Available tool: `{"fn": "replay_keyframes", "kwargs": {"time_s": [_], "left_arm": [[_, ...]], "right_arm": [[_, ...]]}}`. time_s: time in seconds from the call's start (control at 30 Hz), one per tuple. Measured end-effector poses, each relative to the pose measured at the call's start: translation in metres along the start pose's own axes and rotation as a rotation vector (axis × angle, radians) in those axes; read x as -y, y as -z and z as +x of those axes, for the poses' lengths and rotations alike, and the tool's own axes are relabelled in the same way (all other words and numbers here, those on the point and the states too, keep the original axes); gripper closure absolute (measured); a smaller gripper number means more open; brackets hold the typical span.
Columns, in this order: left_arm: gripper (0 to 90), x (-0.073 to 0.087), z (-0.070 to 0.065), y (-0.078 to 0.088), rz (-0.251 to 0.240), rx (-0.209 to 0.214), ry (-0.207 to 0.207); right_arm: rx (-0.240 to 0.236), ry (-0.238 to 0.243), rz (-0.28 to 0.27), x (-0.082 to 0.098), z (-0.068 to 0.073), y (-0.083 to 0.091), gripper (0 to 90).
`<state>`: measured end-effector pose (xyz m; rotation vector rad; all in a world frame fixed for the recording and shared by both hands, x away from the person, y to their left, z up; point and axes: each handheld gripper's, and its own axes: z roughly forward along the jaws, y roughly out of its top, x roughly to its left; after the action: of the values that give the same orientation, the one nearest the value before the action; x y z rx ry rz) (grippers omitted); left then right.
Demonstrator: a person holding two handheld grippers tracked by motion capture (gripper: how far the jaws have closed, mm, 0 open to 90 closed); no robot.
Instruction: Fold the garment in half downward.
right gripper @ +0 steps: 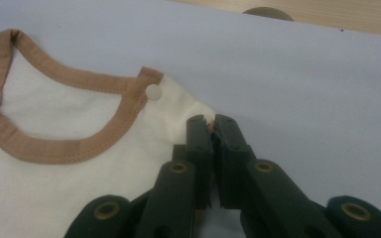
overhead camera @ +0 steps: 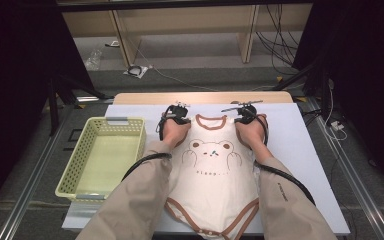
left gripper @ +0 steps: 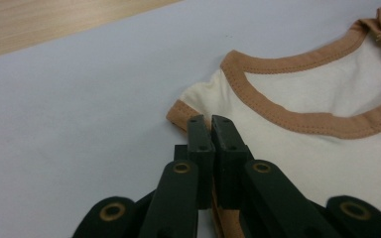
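A cream baby bodysuit point(overhead camera: 211, 175) with brown trim and a bear print lies flat on the pale blue mat point(overhead camera: 300, 150), neckline toward the far side. My left gripper point(overhead camera: 176, 117) is shut on the brown-trimmed left shoulder edge point(left gripper: 178, 113), its jaws point(left gripper: 211, 124) pinching the cloth. My right gripper point(overhead camera: 245, 116) is shut on the right shoulder edge point(right gripper: 198, 111), the jaw tips point(right gripper: 212, 123) clamped over the fabric. A white snap point(right gripper: 154, 91) sits on the neckline trim point(right gripper: 74, 79) near it. Both hands rest on the garment's shoulders.
A pale yellow plastic basket point(overhead camera: 80, 165) stands on the left of the mat. The wooden table edge point(overhead camera: 202, 97) runs behind the mat. Shelving and cables lie on the floor beyond, and dark curtains close both sides.
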<state>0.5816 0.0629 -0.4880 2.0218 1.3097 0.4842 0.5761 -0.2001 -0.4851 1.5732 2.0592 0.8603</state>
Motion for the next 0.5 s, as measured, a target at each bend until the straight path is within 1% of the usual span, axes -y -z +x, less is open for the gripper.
{"fn": "replay_keyframes", "kwargs": {"time_s": [0.03,0.13,0.17,0.23,0.27,0.3,0.37,0.5], "left_arm": [[87.3,0.0,0.0,0.0,-0.004,0.002,0.003],[87.5,0.001,0.002,0.002,-0.015,0.008,0.029],[87.5,0.001,0.003,0.003,-0.019,0.011,0.034],[87.6,0.001,0.003,0.005,-0.032,0.019,0.047],[87.6,0.0,0.003,0.006,-0.04,0.02,0.045],[87.6,-0.001,0.003,0.008,-0.051,0.024,0.055],[87.7,-0.003,0.003,0.011,-0.065,0.029,0.057],[87.7,-0.009,0.003,0.019,-0.097,0.037,0.061]], "right_arm": [[0.001,0.0,-0.004,0.0,0.0,0.0,87.0],[-0.001,0.009,-0.023,0.001,-0.001,0.003,87.3],[-0.002,0.004,-0.032,0.001,-0.001,0.004,87.3],[-0.001,0.011,-0.05,0.001,-0.002,0.007,87.4],[-0.001,0.016,-0.056,0.001,-0.002,0.008,87.4],[0.0,0.013,-0.065,0.001,-0.001,0.01,87.4],[0.001,0.02,-0.079,0.0,-0.001,0.012,87.5],[0.005,0.02,-0.116,-0.004,0.001,0.019,87.5]]}}
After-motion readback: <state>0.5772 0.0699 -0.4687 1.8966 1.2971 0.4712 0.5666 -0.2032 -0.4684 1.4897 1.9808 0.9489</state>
